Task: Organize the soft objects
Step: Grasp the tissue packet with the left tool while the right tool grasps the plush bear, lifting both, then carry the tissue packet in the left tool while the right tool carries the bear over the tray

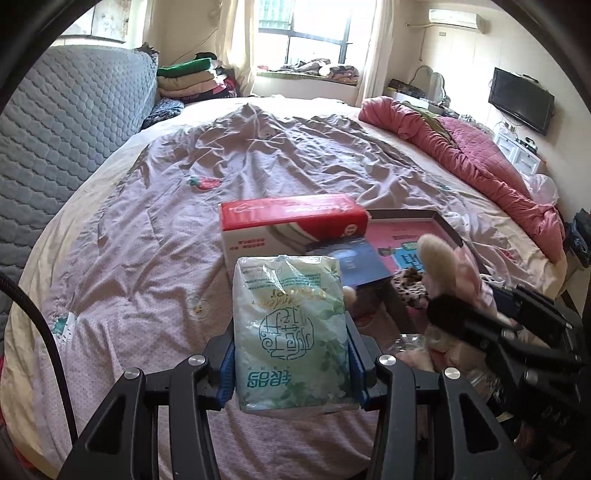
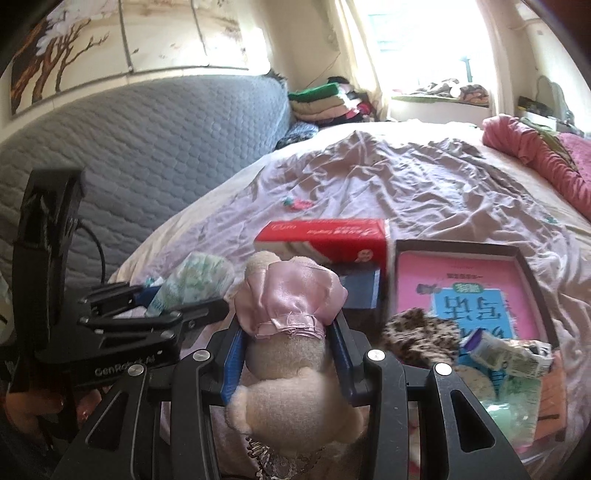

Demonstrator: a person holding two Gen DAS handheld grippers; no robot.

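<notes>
A bedroom held a wide bed [image 1: 110,229] under a wrinkled lilac quilt [image 1: 258,155], with a grey quilted headboard [image 1: 74,122] off to the left of both tongs and a bright window [image 1: 303,33] far ahead. A rumpled pink blanket [image 1: 480,162] lay along the far right side.

The left tongs [image 1: 291,363] were clamped on a soft pack of tissues [image 1: 290,325] in pale green wrapping, its sides pressed between the blue pads [image 1: 227,373]. The pack was held upright above the quilt, just short of a red and white carton [image 1: 291,225] lying on the bed straight ahead.

The right tongs [image 2: 288,360] were closed around a beige plush toy [image 2: 284,376] in a pink satin dress [image 2: 291,299] (its head or limbs could not be told apart). The toy stood up between the fingers, with the left tongs and their tissue pack just to its left.

Ahead and right of the right tongs sat a shallow dark tray [image 2: 402,247] holding a pink booklet [image 2: 461,280]. A leopard-print fabric piece [image 2: 421,332] and crumpled wrappers [image 2: 513,350] lay at its near edge. A dark blue book [image 2: 362,291] rested between carton and toy.
</notes>
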